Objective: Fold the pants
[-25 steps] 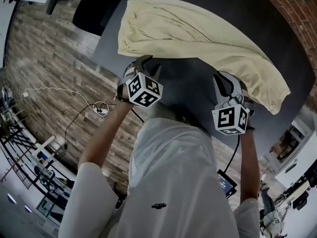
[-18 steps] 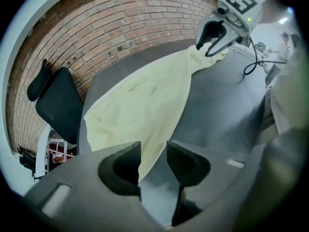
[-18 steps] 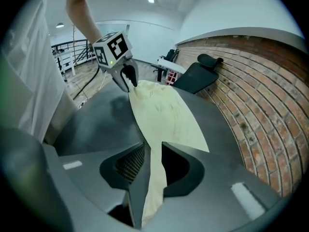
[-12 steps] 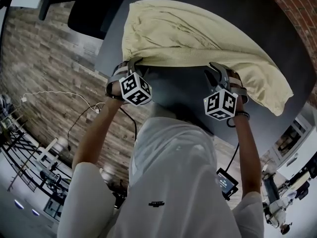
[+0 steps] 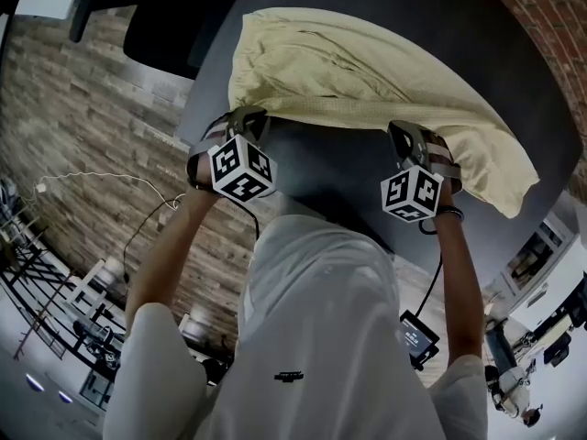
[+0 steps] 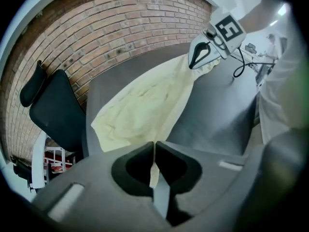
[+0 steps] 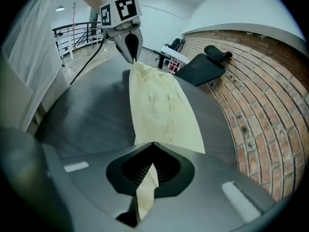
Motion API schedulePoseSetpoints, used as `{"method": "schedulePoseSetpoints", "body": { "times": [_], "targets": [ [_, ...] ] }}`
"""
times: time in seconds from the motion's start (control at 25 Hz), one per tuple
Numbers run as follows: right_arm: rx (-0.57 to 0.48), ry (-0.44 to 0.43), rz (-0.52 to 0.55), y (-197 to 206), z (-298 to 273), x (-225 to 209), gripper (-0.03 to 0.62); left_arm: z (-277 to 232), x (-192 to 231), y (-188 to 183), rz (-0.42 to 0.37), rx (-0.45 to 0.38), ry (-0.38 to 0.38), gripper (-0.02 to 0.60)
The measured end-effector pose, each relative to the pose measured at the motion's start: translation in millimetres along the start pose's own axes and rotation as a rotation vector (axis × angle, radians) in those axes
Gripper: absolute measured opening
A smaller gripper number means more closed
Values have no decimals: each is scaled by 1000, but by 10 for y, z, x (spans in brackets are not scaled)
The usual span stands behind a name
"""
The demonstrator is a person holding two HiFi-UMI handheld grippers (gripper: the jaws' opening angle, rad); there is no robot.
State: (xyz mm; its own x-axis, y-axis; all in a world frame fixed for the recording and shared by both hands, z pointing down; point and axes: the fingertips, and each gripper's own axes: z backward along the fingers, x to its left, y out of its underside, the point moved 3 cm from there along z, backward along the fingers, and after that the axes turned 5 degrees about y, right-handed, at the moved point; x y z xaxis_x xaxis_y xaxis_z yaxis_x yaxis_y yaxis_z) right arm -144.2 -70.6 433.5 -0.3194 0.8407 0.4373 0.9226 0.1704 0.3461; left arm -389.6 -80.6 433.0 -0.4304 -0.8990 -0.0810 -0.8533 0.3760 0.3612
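Note:
Pale yellow pants [image 5: 367,71] lie spread across the dark grey table [image 5: 330,168]. My left gripper [image 5: 246,117] is at the left end of their near edge, and its jaws have just been closing on the cloth. A thin fold of fabric is pinched in my left gripper [image 6: 154,146]. My right gripper [image 5: 410,140], also just closing, grips the same near edge further right. Cloth is bunched between the jaws of my right gripper [image 7: 153,146]. The pants [image 7: 161,110] run taut from one gripper to the other. Both grippers point steeply down.
A black chair [image 5: 165,26] stands beyond the table's far left corner, against the brick wall [image 6: 120,28]. Wood plank floor [image 5: 92,136] with cables [image 5: 138,181] lies to the left. The person's white shirt fills the lower head view.
Both grippers moved from over the bare table up to the pants' near edge, the left one also shifting left. Their jaws have shut on the cloth.

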Motion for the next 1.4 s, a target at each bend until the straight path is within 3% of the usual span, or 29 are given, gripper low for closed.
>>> {"method": "schedulePoseSetpoints", "body": {
  "times": [0.08, 0.16, 0.2, 0.24, 0.32, 0.36, 0.52, 0.92, 1.4],
  "targets": [
    [3, -39, -34, -17, 11, -15, 32, 124, 136, -108, 0, -11, -16, 15],
    [21, -104, -64, 1, 0, 21, 228, 231, 248, -221, -7, -18, -31, 15],
    [26, -104, -63, 19, -8, 16, 232, 275, 294, -277, -12, -20, -36, 15],
    [29, -73, -51, 44, -17, -19, 213, 310, 336, -330, -17, -22, -40, 15],
    [33, 27, -23, 96, -25, -150, 34, 361, 415, -425, -28, -28, -45, 15],
    [30, 60, -25, 108, -18, -216, 14, 380, 454, -467, -35, -31, -47, 15],
    [9, 91, -78, 77, 56, -430, 12, 429, 609, -616, -67, -38, -61, 15],
    [14, 194, -96, 38, -34, -1224, 12, 176, 1340, -1119, -165, -10, -130, 17],
    [108, 142, -127, 42, -799, -1490, 12, -705, 1913, -1071, -186, 114, -72, 40]
  ]
}}
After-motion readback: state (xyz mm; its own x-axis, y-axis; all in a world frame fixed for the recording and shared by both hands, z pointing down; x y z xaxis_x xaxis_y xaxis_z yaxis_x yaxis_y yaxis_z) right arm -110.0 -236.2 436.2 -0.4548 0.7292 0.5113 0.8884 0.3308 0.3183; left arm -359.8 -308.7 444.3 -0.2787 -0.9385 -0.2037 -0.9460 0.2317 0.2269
